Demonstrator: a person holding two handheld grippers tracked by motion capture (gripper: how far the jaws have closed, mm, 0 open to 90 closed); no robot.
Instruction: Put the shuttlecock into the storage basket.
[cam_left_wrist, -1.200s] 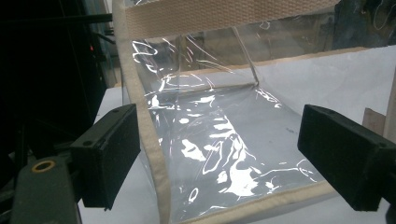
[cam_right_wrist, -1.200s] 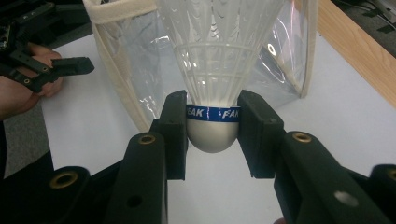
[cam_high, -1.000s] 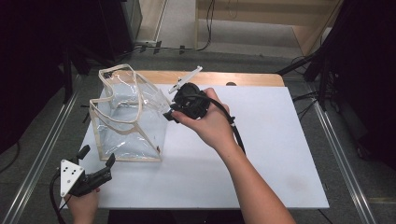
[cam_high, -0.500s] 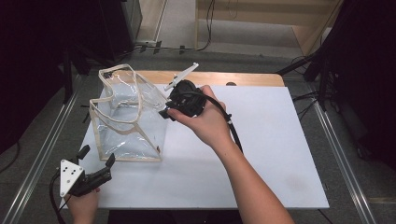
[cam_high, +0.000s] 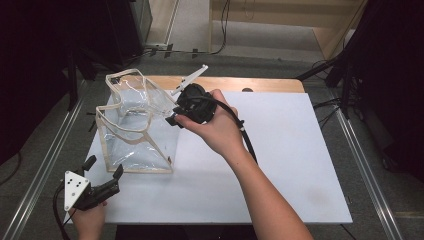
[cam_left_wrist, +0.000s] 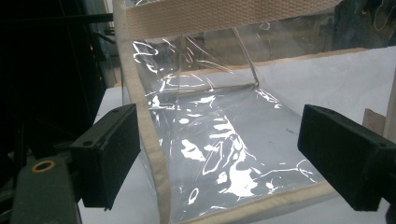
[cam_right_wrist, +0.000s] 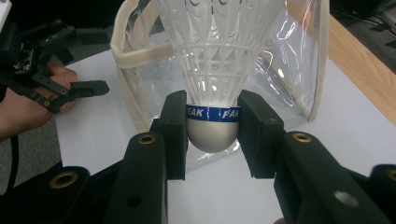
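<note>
1. Right gripper (cam_right_wrist: 212, 123): jaws clenched on a white plastic shuttlecock (cam_right_wrist: 215, 56). Both pads press the sides of its rounded cork base, at the blue band. The feather skirt flares upward beyond the jaw tips.

2. In the high view the right gripper (cam_high: 172, 119) sits at the upper rim of a clear plastic tote bag (cam_high: 135, 130), jaw tips pointing toward the bag's opening. The shuttlecock itself is too small to make out there.

3. Clear plastic tote bag: transparent walls, beige webbing trim along the edges and handles. It stands open-mouthed on a white table mat (cam_high: 280, 165). Seen from the right gripper view, the bag (cam_right_wrist: 299, 70) lies just beyond the jaws, directly behind the shuttlecock's skirt.

4. Contents of the bag: through the clear walls nothing can be made out inside; glare off the plastic hides part of the interior. The shuttlecock is in the right jaws, just in front of the bag's mouth, not yet inside.

5. Left gripper (cam_high: 102, 167): jaws released, spread wide, nothing pressed between the pads. In the left gripper view a beige-trimmed corner of the bag (cam_left_wrist: 219, 154) stands ahead, between the lines of the two jaws, with the left pad just beside the upright trim strip; contact cannot be told.

6. Left gripper rests near the mat's lower left corner, just below the bag's base.
</note>
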